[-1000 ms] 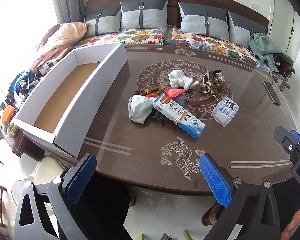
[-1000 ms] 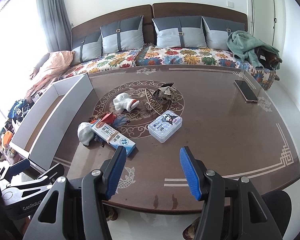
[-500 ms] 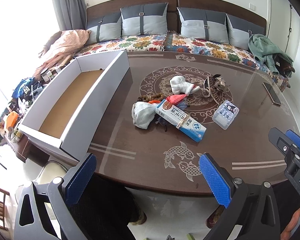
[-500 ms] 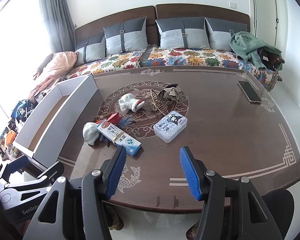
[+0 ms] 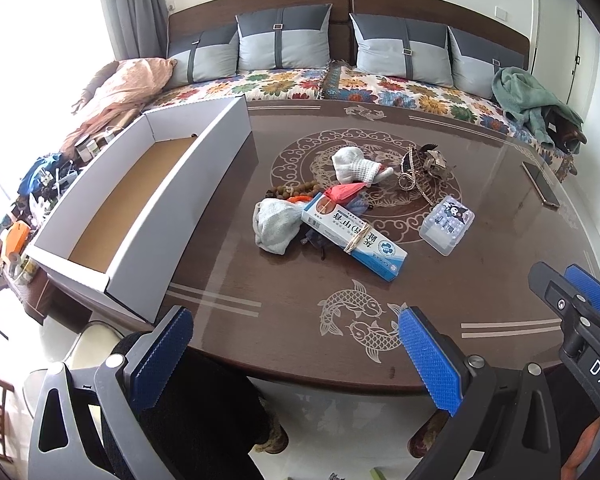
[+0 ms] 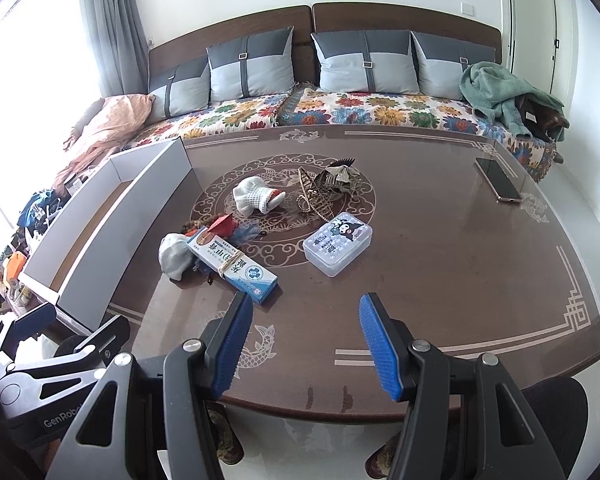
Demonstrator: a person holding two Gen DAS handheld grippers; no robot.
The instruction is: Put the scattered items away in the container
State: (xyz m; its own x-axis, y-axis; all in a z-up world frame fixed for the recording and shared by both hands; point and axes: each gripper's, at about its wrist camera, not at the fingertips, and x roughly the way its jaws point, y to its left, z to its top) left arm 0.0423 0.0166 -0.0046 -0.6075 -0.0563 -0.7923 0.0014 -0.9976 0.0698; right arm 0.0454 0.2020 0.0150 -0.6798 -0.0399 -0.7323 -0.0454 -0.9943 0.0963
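A long white cardboard box point(image 5: 204, 184) point(image 6: 112, 236) lies empty on the table's left side. Scattered in the middle are a blue-and-white carton point(image 5: 354, 236) point(image 6: 232, 266), a grey cloth point(image 5: 274, 222) point(image 6: 172, 254), a white sock point(image 5: 356, 166) point(image 6: 256, 196), a clear plastic case with a cartoon sticker point(image 5: 446, 224) point(image 6: 338, 242), a gold ornament point(image 5: 418, 170) point(image 6: 324, 188), brown beads point(image 5: 290, 191) and a red item point(image 5: 342, 191). My left gripper point(image 5: 292, 332) is open and empty over the near table edge. My right gripper point(image 6: 306, 330) is open and empty, near the carton's end.
The brown table point(image 5: 284, 280) has a patterned top. A phone point(image 6: 498, 184) lies at the far right. A sofa with cushions point(image 6: 340, 108) runs behind the table. Clutter sits on a low stand point(image 5: 40, 184) left of the box.
Both grippers have drawn back and risen slightly, so the table items look farther and higher in view. Nothing on the table has moved. Both grippers stay open.
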